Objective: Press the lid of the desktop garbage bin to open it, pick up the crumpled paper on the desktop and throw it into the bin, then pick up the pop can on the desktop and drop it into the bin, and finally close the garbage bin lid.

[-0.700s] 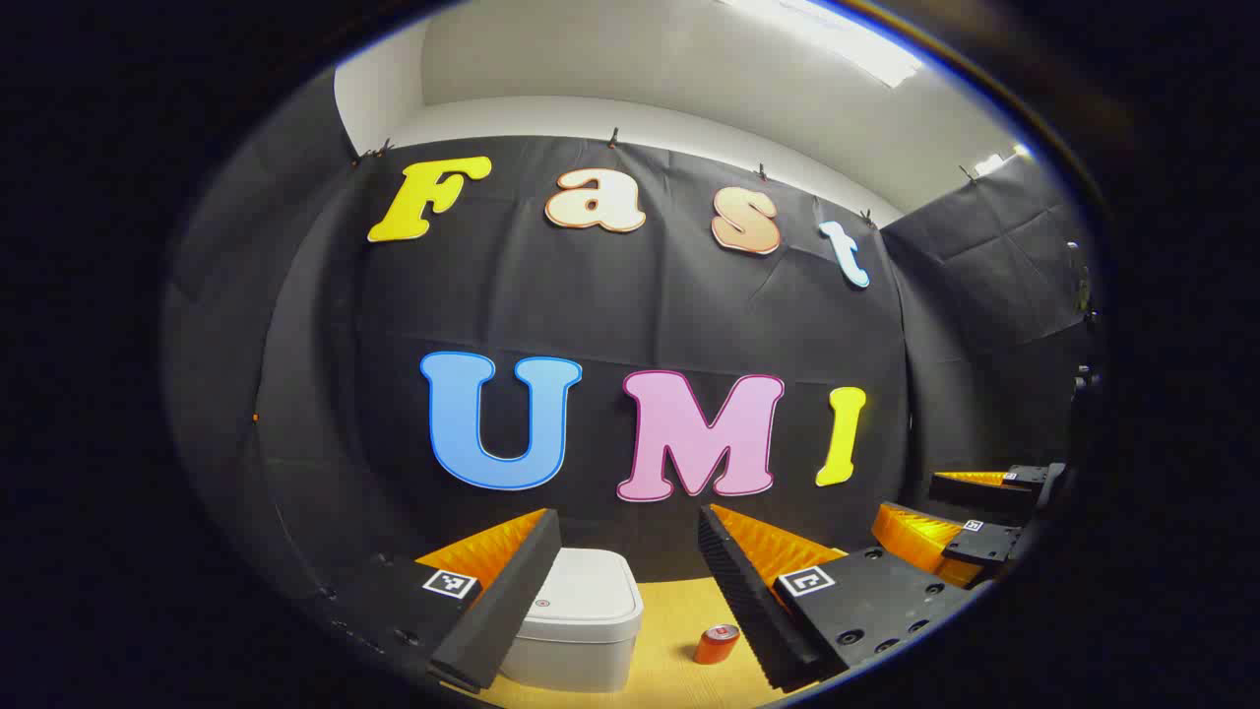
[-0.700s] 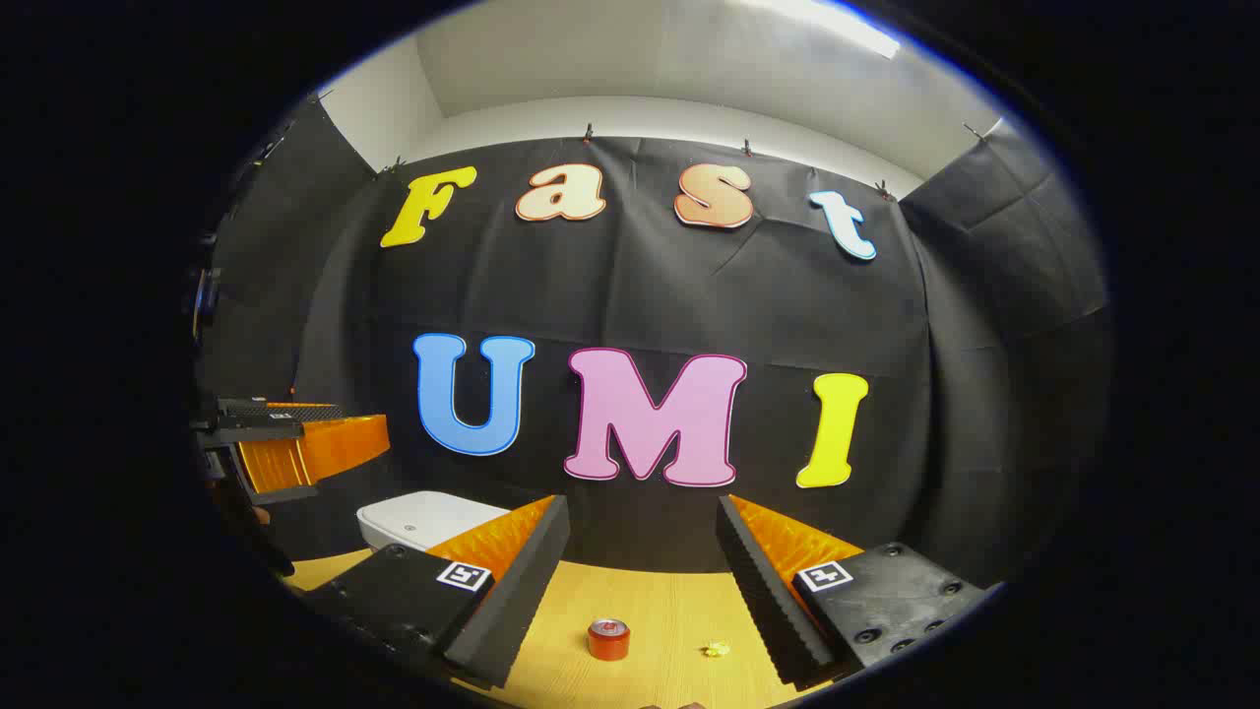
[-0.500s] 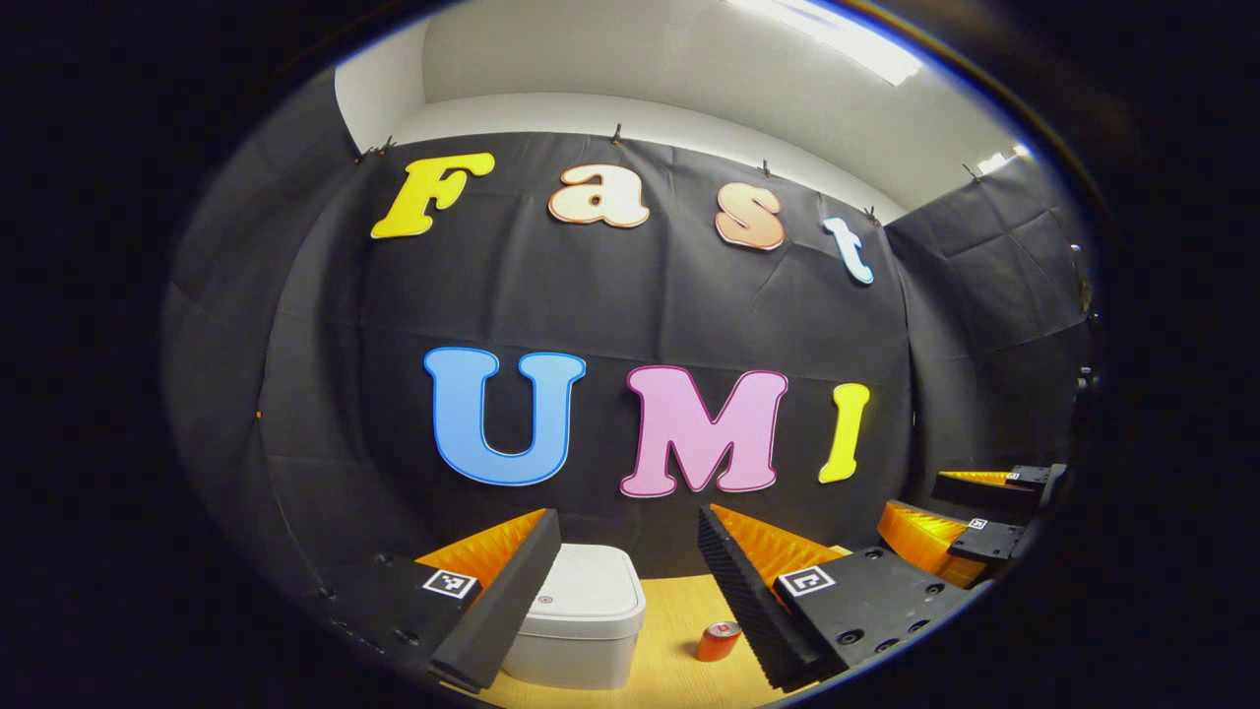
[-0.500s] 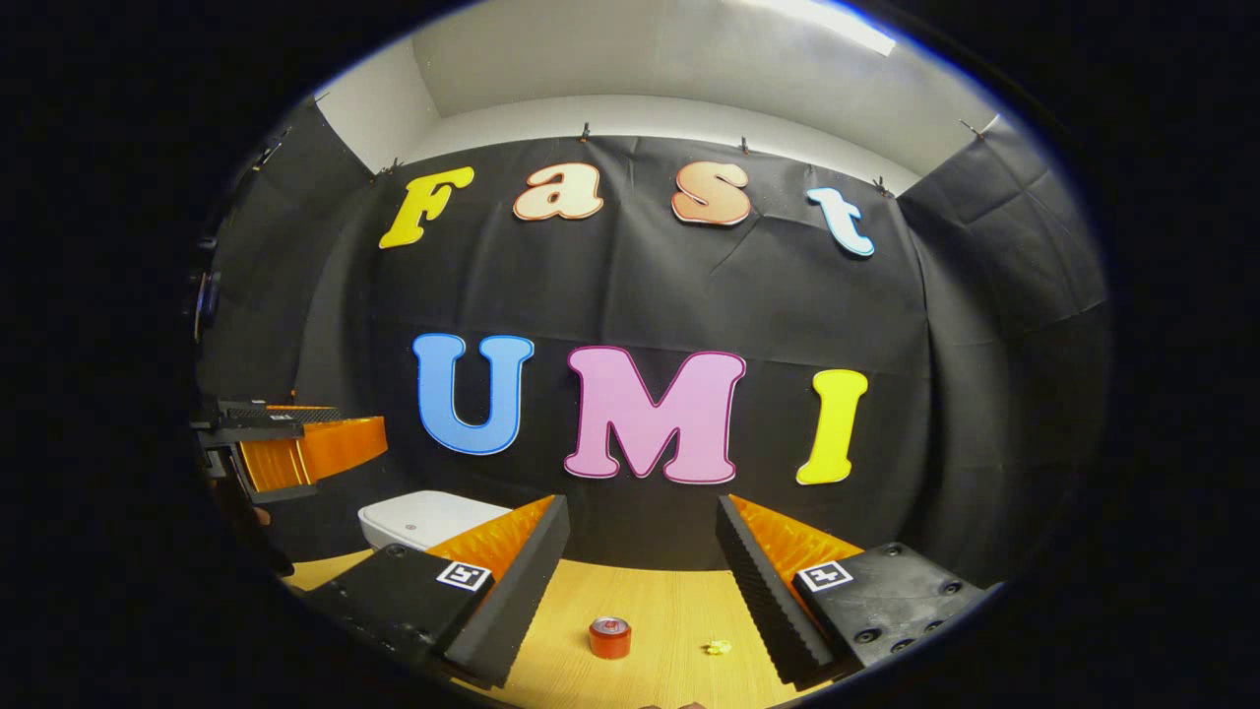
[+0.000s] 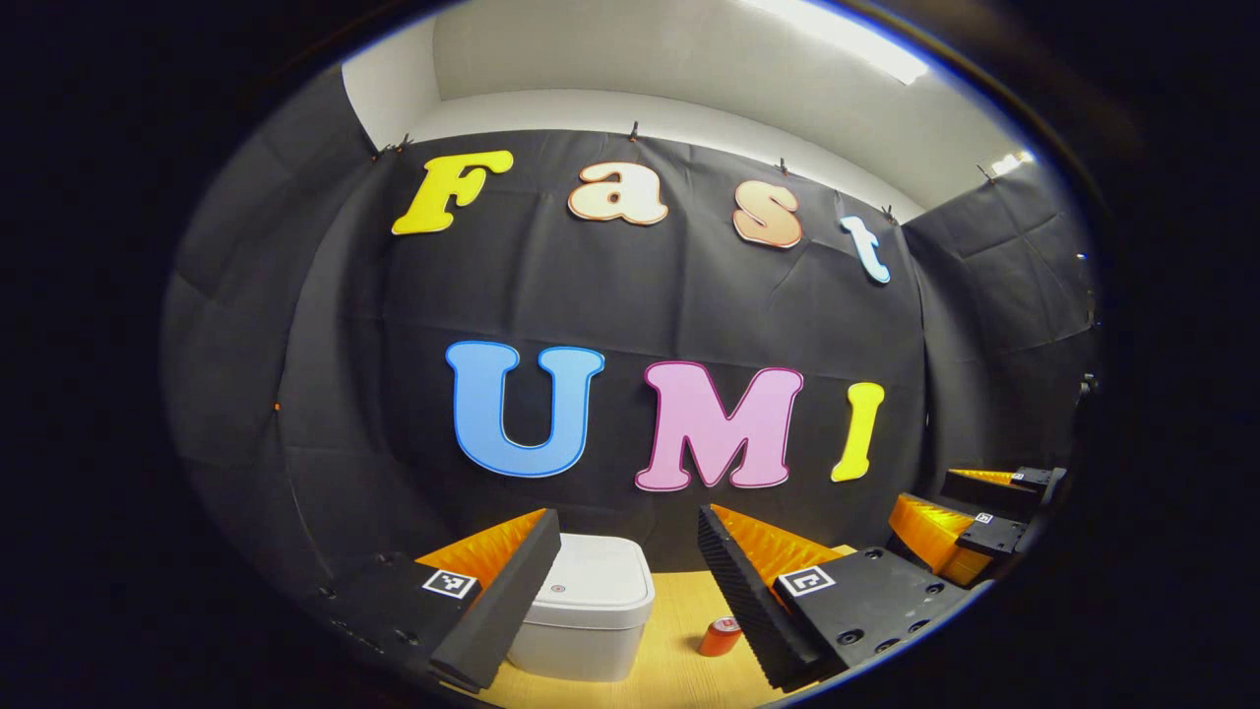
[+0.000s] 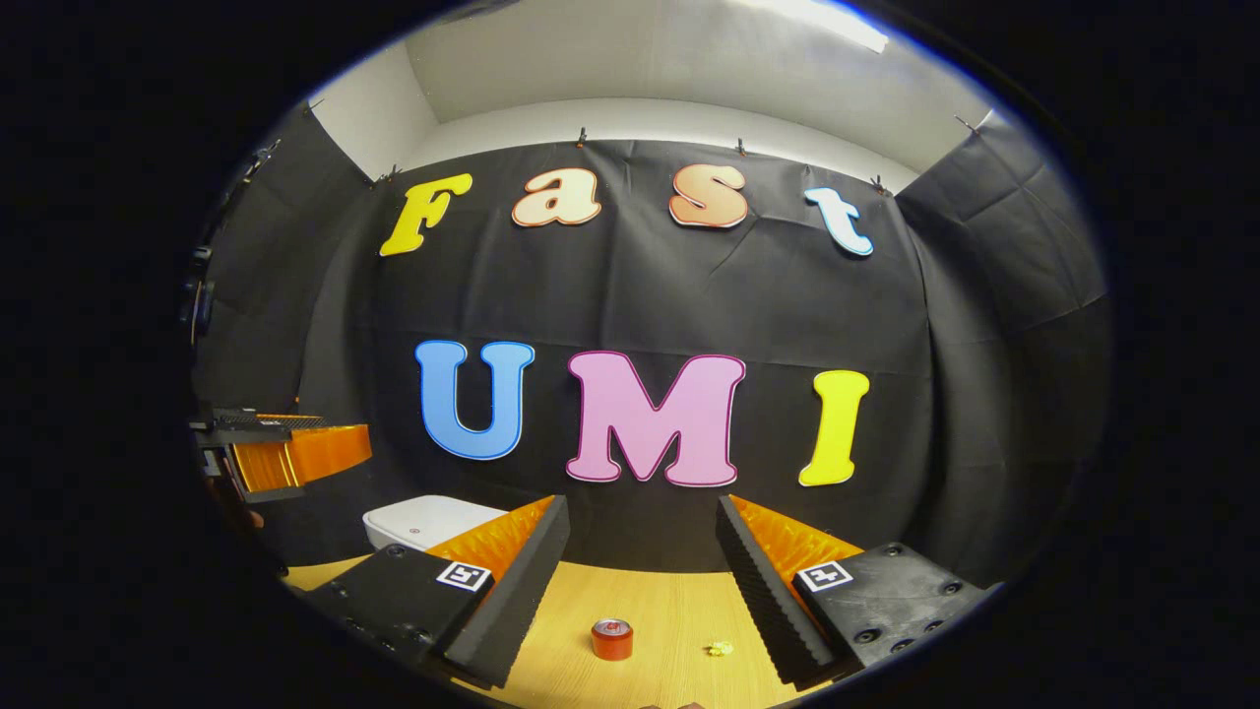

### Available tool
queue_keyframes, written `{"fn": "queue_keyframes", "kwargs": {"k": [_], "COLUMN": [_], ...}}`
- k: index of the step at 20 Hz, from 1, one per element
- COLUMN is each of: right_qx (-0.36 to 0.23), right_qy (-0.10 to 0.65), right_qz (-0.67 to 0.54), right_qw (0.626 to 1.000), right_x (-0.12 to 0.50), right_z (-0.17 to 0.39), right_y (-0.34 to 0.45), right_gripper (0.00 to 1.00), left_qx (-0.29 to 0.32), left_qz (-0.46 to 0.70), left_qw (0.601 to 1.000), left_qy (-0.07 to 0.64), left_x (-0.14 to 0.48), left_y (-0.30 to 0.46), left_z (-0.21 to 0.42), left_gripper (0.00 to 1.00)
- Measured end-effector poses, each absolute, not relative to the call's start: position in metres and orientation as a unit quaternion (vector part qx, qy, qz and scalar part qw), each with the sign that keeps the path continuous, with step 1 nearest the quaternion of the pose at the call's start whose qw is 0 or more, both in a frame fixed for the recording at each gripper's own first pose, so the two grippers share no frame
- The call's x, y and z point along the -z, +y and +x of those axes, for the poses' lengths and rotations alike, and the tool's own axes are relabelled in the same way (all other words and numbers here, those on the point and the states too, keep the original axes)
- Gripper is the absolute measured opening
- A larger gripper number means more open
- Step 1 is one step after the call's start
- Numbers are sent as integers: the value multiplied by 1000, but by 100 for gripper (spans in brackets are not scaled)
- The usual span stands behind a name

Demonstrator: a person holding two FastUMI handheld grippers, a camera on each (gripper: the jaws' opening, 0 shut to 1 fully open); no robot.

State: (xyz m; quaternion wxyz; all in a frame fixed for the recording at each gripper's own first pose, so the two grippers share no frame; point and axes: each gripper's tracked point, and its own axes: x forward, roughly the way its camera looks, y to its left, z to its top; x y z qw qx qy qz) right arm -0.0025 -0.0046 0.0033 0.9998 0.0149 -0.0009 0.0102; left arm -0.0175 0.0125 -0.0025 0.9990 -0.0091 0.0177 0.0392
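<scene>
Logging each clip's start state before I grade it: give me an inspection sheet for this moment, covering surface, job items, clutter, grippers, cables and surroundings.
Surface: light wooden desktop, bare between the items.
Garbage bin: white bin with its lid down, standing at the back left of the desktop.
Pop can: red can upright, apart from the bin.
Crumpled paper: small yellow wad lying to the right of the can, not touching it.
Clutter: nothing seen.
Left gripper: open, holding nothing, above the desktop in front of the bin.
Right gripper: open, holding nothing, facing the can and paper.
Cables: nothing seen.
Surroundings: black cloth wall behind, white ceiling above.
</scene>
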Motion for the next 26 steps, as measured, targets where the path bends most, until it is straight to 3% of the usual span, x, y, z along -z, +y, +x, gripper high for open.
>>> {"fn": "queue_keyframes", "kwargs": {"k": [12, 13, 18, 20, 23, 26], "right_qx": [-39, -37, -14, 1, 22, 46], "right_qy": [-6, -8, -7, -6, 0, 20], "right_qz": [-12, -11, 1, -16, -28, -20], "right_qw": [999, 999, 1000, 1000, 999, 999], "right_x": [-18, -21, -23, -23, -18, -9], "right_z": [2, 2, -2, -4, -8, -12], "right_y": [14, 15, -1, -16, -34, -49], "right_gripper": [96, 100, 96, 96, 96, 96], "left_qx": [-58, -59, -44, -33, -22, -24], "left_qz": [-12, -11, -13, -15, 0, 20], "left_qw": [997, 997, 996, 994, 990, 986], "left_qy": [39, 42, 77, 105, 141, 161], "left_x": [6, 8, 29, 47, 76, 99], "left_y": [39, 43, 55, 55, 58, 66], "left_z": [-31, -27, 8, 23, 47, 72], "left_gripper": [95, 90, 67, 53, 25, 8]}}
